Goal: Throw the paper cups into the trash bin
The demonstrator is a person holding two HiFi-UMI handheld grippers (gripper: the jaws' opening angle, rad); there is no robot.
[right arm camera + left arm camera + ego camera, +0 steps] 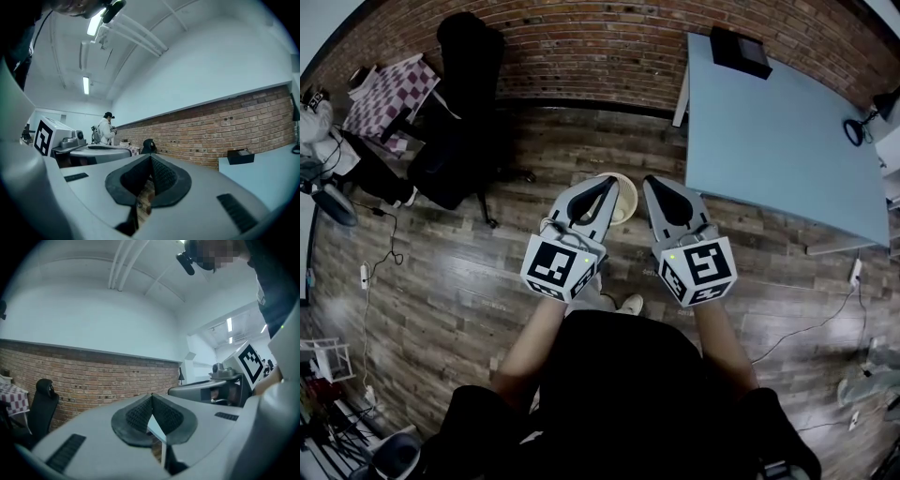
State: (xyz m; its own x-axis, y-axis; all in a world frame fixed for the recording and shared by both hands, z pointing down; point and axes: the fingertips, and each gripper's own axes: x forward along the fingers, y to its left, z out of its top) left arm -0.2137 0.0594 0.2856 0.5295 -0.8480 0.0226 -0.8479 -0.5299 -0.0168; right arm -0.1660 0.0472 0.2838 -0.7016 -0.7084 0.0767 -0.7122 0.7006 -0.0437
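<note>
Head view, centre frame: both grippers are held out level, side by side, above the brown wood-plank floor, with their marker cubes toward the person. The left gripper has its jaws closed. A beige round paper cup sits at their right edge, in the gap between the two grippers. Only an arc of the rim and a slice of the inside show; the cup's body and base are hidden under the jaw. In the left gripper view the black ribbed pads meet at the top, with a thin pale sliver caught just below. It reads as the cup's wall nipped in the grip, though too little shows to make out any shape. The right gripper also has its jaws closed, pad to pad, with nothing in them. In its own view the slot under the pads shows only floorboards. Upper right of the head view: a light blue desk, its right side cut off by the frame, with a small black box at the far corner. Along the top runs a red brick wall. Upper left: a black office chair and a purple-and-white checked cloth, partly cut off. A white shoe tip shows below the grippers. In the right gripper view, far left, a person in a white top stands by the wall, too small to tell more.
</note>
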